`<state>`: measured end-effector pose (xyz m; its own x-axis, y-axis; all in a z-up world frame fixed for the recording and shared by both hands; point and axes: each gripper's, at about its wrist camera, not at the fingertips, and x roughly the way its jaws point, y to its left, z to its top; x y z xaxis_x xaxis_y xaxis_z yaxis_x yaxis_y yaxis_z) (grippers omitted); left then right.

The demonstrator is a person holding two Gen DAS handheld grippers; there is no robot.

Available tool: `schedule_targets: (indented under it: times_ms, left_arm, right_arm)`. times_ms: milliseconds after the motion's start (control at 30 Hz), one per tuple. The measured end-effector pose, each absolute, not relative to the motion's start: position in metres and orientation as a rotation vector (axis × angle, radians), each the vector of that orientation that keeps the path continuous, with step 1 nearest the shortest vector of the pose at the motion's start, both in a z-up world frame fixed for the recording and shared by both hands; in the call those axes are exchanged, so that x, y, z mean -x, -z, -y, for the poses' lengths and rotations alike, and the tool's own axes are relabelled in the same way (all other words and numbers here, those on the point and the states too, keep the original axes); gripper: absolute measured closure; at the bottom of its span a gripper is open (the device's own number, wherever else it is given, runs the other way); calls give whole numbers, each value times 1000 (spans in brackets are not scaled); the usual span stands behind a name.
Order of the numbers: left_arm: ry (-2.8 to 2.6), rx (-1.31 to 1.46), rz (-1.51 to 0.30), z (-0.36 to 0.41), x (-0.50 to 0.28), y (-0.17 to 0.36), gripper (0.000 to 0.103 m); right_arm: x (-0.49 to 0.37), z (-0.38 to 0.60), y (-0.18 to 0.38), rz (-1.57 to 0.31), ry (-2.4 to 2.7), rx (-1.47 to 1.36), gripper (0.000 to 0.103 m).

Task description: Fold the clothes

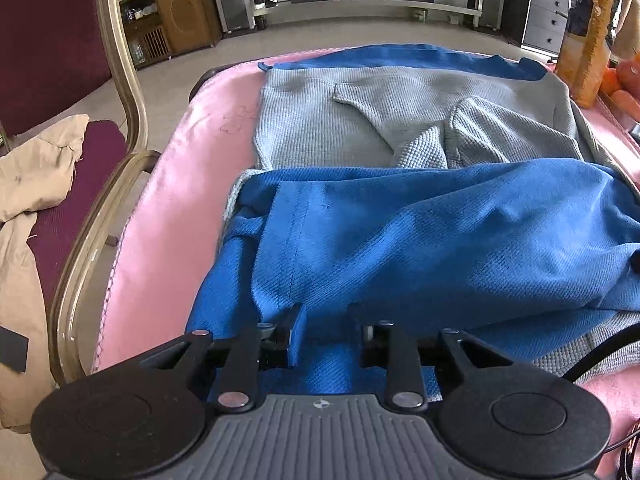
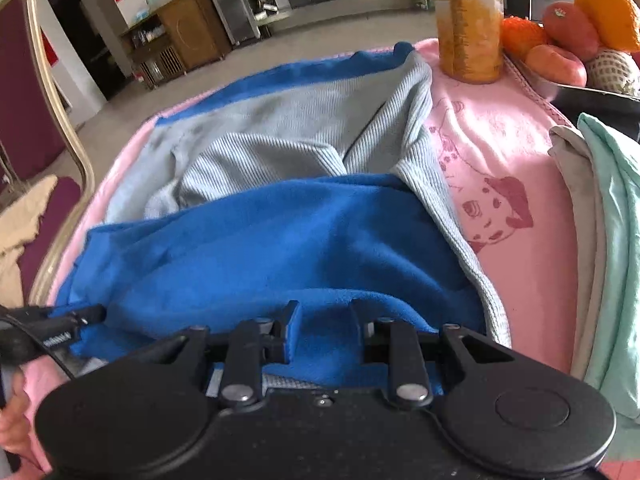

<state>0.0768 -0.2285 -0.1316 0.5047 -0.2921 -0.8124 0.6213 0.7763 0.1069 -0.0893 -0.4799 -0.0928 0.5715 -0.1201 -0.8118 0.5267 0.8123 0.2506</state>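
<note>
A garment that is blue on one side and grey ribbed knit on the other lies on a pink blanket. Its near part is folded over, blue side up, across the grey middle. My left gripper is low at the near blue edge, fingers apart with blue cloth bunched between them. My right gripper is at the same near edge of the blue cloth, fingers apart with a blue fold rising between them. The grey knit shows beyond.
A maroon chair with a gold frame holds a beige cloth on the left. An orange bottle, a fruit tray and folded mint and beige clothes stand on the right. A black cable lies near left.
</note>
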Motion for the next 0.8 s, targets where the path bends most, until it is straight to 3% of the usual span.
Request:
schedule_targets:
  times_ms: [133,200,433,633,800]
  left_arm:
    - [569,-422,-887,229,-77,132,74]
    - [568,-420,-891,229,-78,131,74]
    - [565,-421,-894,230,-77,131,74]
    - [574,-469,-892,230,-71,126,74]
    - [585,-500,-870,224,-62,113,74]
  right_arm:
    - [88,479,101,-978,447,-420,81]
    - [92,479,102,-1008,481,-374,72]
    - [118,485,82,-870,440,-470,73]
    - [99,484,99,-1021,491,-441,78]
    - [114,486,81,-919,486,-475,77]
